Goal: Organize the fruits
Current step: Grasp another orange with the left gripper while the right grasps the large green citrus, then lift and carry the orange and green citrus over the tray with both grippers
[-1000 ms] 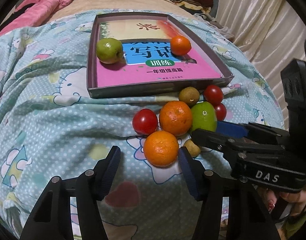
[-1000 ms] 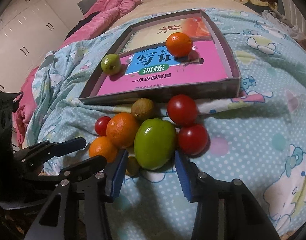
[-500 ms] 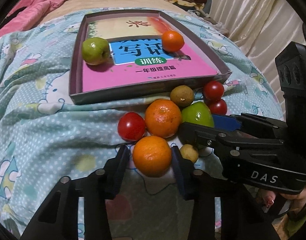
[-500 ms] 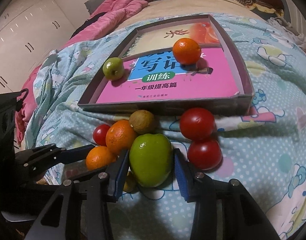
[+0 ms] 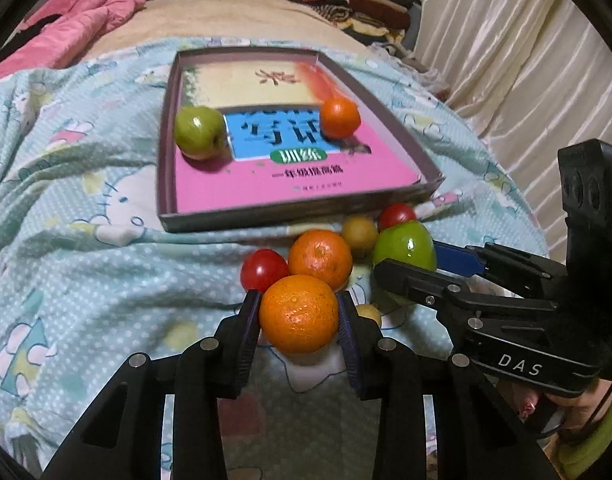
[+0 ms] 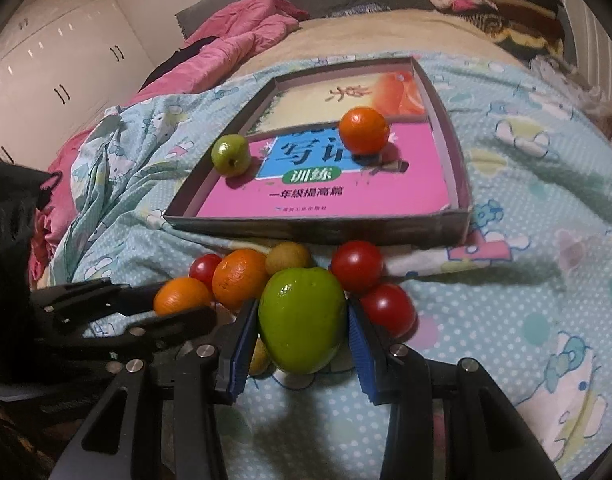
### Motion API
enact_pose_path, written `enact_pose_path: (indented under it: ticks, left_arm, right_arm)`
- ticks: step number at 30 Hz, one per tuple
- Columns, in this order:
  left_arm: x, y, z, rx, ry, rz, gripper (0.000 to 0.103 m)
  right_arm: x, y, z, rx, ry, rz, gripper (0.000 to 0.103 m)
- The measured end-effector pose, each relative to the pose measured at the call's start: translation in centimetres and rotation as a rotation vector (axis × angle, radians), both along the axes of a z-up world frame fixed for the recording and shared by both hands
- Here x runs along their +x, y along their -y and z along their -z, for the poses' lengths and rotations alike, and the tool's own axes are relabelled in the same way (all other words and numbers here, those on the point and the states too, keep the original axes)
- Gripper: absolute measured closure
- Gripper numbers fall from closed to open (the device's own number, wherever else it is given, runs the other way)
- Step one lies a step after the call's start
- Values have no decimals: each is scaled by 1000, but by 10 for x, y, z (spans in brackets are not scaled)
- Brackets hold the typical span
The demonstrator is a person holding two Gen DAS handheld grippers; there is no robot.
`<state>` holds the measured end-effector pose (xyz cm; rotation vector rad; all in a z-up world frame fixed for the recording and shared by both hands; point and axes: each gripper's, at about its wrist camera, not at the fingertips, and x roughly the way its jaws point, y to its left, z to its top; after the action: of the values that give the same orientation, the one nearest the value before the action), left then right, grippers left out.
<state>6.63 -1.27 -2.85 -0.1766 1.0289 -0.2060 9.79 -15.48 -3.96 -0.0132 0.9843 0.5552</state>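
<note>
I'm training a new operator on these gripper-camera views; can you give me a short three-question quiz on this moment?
1. True or false: the left tool is shut on an orange.
2. Which fruit does the right tool grip? A) red tomato B) large green fruit C) brown longan
3. How many fruits lie in the tray?

Key: 1 true. 2 B. 3 two: a small green fruit and an orange in the tray.

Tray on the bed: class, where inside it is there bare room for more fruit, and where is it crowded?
Free: the pink front strip of the tray, and the middle between the small green fruit and the orange. Crowded: the fruit pile before its front wall.
</note>
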Motion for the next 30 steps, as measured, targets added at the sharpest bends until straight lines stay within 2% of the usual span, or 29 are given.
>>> enact_pose_path:
  ticks: [11,30]
  left_arm:
    - [-6,-7,-21,43,72,-31,65]
    - [8,-15,-39,62,131,-89,65]
  right_arm:
    - [-9,2,-24,22,112,-9,60]
    - [5,15,-45,32,197,50,59]
